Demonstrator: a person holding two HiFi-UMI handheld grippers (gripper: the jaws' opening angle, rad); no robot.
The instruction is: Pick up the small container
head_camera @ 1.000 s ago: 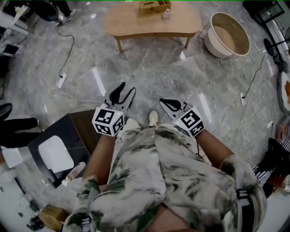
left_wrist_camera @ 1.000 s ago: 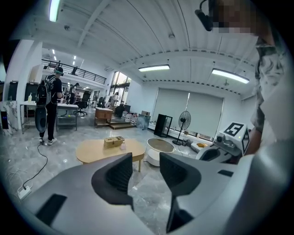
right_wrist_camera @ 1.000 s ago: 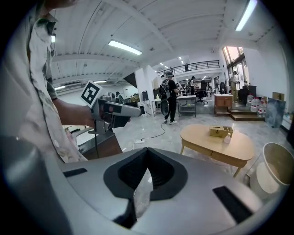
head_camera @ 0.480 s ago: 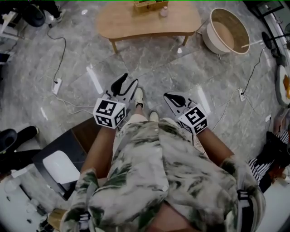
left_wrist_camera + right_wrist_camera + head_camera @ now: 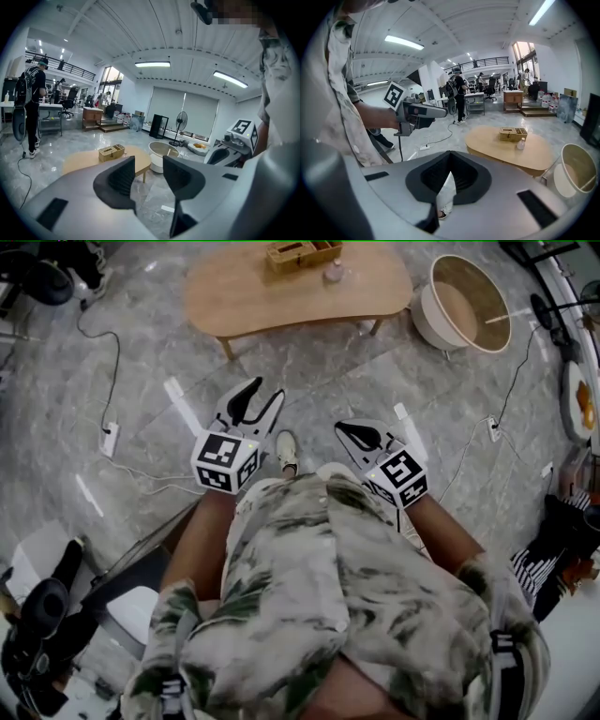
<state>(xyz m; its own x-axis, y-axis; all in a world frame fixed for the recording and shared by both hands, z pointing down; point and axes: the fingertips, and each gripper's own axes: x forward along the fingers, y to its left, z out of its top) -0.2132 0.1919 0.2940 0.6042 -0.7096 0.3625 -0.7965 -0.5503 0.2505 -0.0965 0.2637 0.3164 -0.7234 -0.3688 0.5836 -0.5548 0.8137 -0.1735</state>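
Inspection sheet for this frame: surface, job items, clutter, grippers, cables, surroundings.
Surface: wooden table, well ahead of both grippers.
Job's things: small container upright on the table beside the compartment box, untouched.
Clutter: nothing seen besides the box.
Grippers: left gripper jaws apart, empty; right gripper jaws together, empty.
Cables: power strip and cords on the floor, both sides.
Surroundings: round tub right of the table; person standing at desks behind.

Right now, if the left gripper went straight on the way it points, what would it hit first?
Nothing close: the left gripper has open air over the floor, then probably the wooden table's end by the round tub, though depth is unclear.
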